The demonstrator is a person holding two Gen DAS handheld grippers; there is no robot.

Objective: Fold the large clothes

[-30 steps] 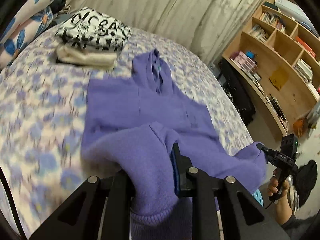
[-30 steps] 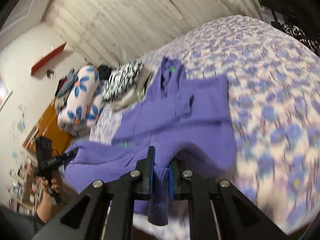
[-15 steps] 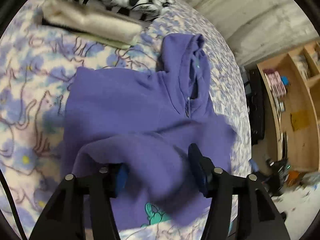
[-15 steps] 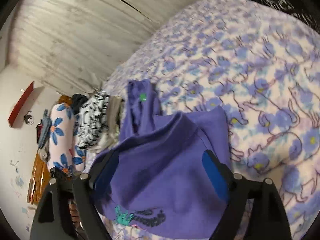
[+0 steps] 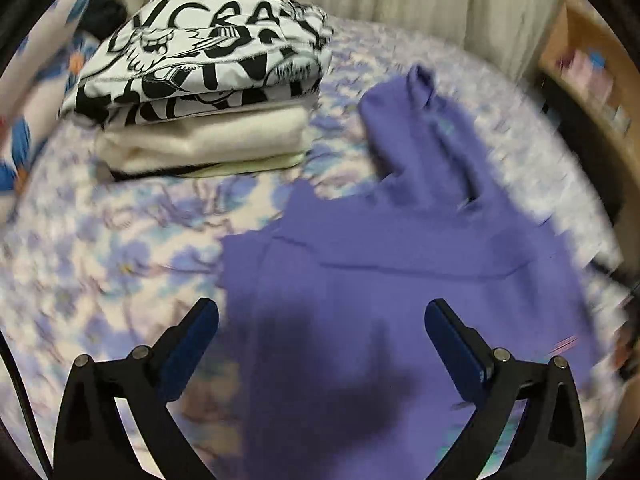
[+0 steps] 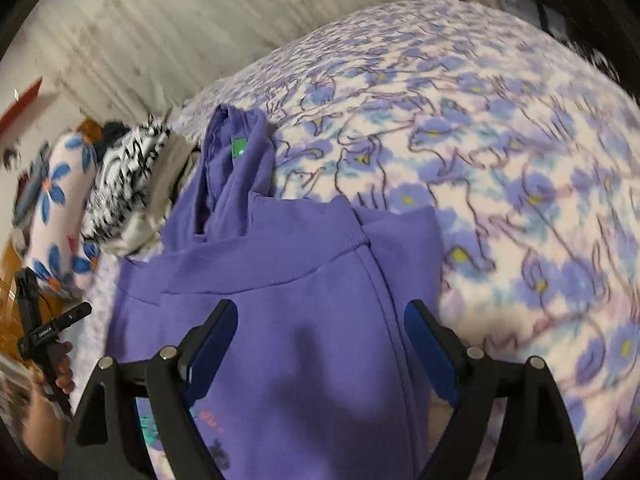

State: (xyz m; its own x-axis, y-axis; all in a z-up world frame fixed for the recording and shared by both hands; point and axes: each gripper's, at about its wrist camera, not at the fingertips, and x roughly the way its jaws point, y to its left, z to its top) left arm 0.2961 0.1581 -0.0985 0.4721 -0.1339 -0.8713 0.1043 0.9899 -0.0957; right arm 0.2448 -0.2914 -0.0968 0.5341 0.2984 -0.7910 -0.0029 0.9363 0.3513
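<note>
Dim, soft indoor light with no glare and no one clear source; only a dark, soft-edged shadow on the purple hoodie [image 5: 400, 300] between 6 and 7 o'clock of the left wrist view, and a fainter one low on the hoodie [image 6: 304, 280] in the right wrist view. Strongly smeared by motion blur in the left wrist view, most of all over the flowered bedspread [image 5: 100, 240] from 8 to 10 o'clock and along the 3 o'clock edge, yet sharper on the folded stack [image 5: 208, 80] at 11 o'clock. Bent by fisheye distortion in both views, with black corners all round, and blurred in the right wrist view on the bedspread [image 6: 520, 160] toward 3 o'clock.
</note>
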